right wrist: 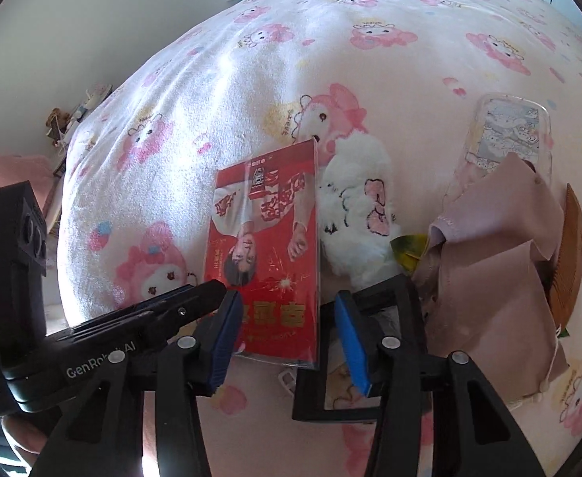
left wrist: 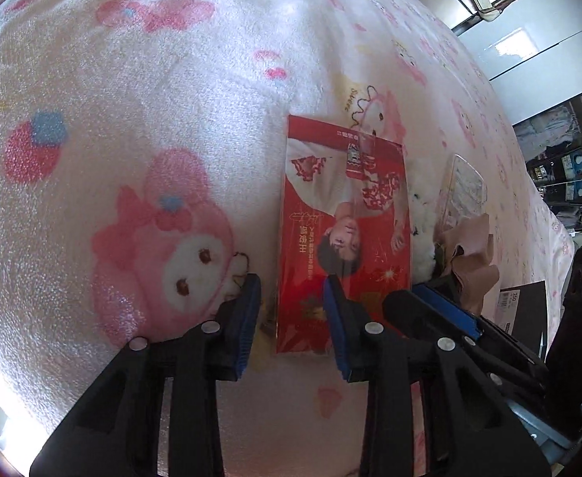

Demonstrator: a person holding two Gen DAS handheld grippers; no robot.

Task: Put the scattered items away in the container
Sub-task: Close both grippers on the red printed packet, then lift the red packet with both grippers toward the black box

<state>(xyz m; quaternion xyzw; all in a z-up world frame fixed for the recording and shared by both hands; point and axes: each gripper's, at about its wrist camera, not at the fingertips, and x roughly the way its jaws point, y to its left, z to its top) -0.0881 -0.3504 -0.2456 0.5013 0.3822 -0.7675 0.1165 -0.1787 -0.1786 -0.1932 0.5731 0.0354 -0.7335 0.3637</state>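
- Left wrist view: the left gripper [left wrist: 293, 318] hangs over the near end of the red packet [left wrist: 342, 230], which lies flat on the blanket [left wrist: 132, 79]. Its fingers are apart. One stands over the blanket just left of the packet and the other over the packet's face, so they straddle only the left edge.
- Closing from here would likely pinch fleece along with the glossy sleeve, or crease the packet instead of lifting it.
- The right gripper [left wrist: 426, 298] crowds in just to the right, and the two tools could knock together.
- Right wrist view: the right gripper [right wrist: 287, 330] has its fingers apart on either side of the packet's near end. I see no firm clamp.
- The right finger hangs over the rim of the black box [right wrist: 307, 401], probably the container, so a squeeze may catch that rim or shove the box.
- With both tools on one packet, opposite pulls could bend it or let the slick sleeve slip out.
- The plush toy [right wrist: 354, 206] touches the packet's right edge and the pink cloth [right wrist: 489, 258] lies near, so a lift could drag either along.
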